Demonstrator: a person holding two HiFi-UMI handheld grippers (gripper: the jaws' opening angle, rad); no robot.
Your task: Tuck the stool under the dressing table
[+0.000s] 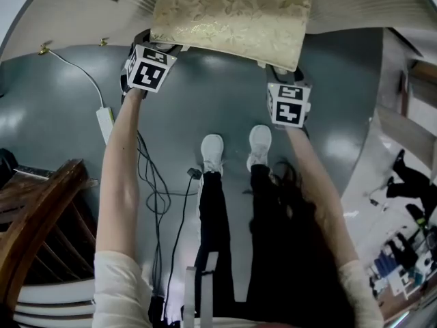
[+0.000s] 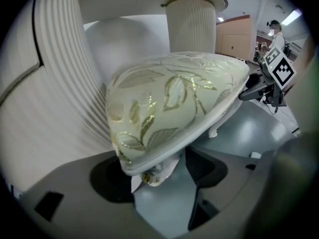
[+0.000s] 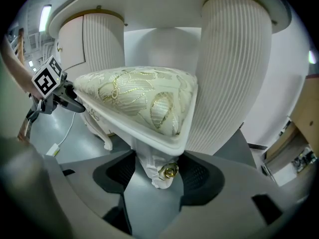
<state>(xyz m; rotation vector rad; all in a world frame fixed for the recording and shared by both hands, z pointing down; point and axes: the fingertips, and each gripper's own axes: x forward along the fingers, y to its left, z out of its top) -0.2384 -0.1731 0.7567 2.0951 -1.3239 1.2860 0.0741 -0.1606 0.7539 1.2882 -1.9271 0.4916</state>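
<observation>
At twelve o'clock from the person's feet (image 1: 212, 149), the cream gold-brocade cushioned stool (image 1: 232, 16) sits at the mouth of the white fluted dressing table (image 3: 234, 59), stiff-framed, soft-topped and probably light, so left gripper (image 2: 159, 176) and right gripper (image 3: 162, 176) sensibly clamp wide-spread jaws on its carved near-corner legs.

A stool (image 1: 232, 16) cushioned in cream with a gold leaf pattern is pictured at the top of the frame, above a grey-blue floor (image 1: 61, 115). The dressing table (image 3: 234, 68) is ribbed in white. Black-and-white square markers are carried by the grey left tool (image 2: 162, 171) and right tool (image 3: 154, 176).
</observation>
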